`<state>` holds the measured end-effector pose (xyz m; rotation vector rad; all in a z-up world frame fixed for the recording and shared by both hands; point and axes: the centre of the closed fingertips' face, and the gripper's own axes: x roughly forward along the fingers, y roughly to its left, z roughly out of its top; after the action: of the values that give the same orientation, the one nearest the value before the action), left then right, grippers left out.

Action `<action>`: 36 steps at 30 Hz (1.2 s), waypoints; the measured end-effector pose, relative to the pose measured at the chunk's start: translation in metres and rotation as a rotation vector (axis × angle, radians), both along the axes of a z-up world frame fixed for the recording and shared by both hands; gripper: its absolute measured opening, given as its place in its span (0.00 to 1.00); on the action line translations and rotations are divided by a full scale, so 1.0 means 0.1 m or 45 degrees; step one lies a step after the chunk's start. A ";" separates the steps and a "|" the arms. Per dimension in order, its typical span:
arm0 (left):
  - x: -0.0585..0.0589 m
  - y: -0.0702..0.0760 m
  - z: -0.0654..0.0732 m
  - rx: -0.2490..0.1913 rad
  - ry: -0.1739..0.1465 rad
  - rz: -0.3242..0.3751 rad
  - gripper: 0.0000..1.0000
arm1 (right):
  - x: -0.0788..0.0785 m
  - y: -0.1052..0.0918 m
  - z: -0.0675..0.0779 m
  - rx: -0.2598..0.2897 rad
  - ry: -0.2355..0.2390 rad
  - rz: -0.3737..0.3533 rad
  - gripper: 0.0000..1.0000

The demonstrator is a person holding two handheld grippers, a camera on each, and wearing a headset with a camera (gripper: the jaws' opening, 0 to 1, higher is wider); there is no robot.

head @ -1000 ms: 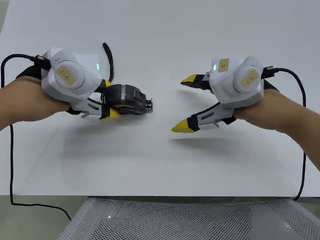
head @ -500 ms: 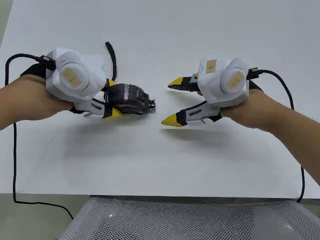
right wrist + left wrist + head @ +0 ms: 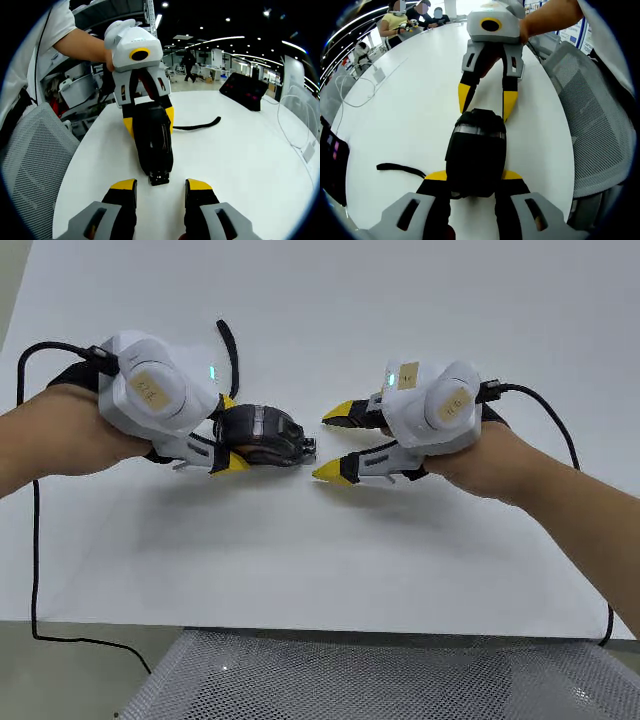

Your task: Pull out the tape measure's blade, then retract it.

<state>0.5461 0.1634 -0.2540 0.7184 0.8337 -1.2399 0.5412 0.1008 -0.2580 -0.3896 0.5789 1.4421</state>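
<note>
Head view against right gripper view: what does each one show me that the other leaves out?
The head view adds the hand behind the right gripper and a black cable trailing off the table. The right gripper view adds the hall: ceiling lights and a dark device on the table's far side. Both show the tape measure clamped in the left gripper, its hook end facing the right gripper's open jaws, and a black strap.

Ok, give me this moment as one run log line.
left gripper: shut on black plastic tape measure | right gripper: open, tips near metal blade hook, not gripping | stage: pull-out not yet begun
</note>
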 end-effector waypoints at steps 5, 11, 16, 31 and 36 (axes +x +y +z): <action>0.00 0.00 0.00 0.001 0.000 0.001 0.29 | -0.01 0.02 -0.03 0.001 0.006 0.012 0.28; 0.00 0.00 0.00 0.001 0.001 0.000 0.29 | 0.00 0.04 -0.03 0.018 0.005 0.011 0.24; 0.00 0.00 0.00 0.001 0.003 0.000 0.29 | -0.01 0.07 -0.04 0.023 -0.006 0.020 0.20; 0.00 -0.01 0.00 0.002 0.001 -0.003 0.29 | -0.05 0.10 -0.05 0.023 -0.054 0.074 0.12; 0.00 -0.01 0.00 0.002 -0.004 -0.005 0.29 | -0.04 0.10 -0.06 0.022 -0.059 0.081 0.11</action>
<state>0.5461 0.1626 -0.2539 0.7230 0.8307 -1.2412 0.5368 0.1110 -0.2638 -0.4303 0.5204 1.4937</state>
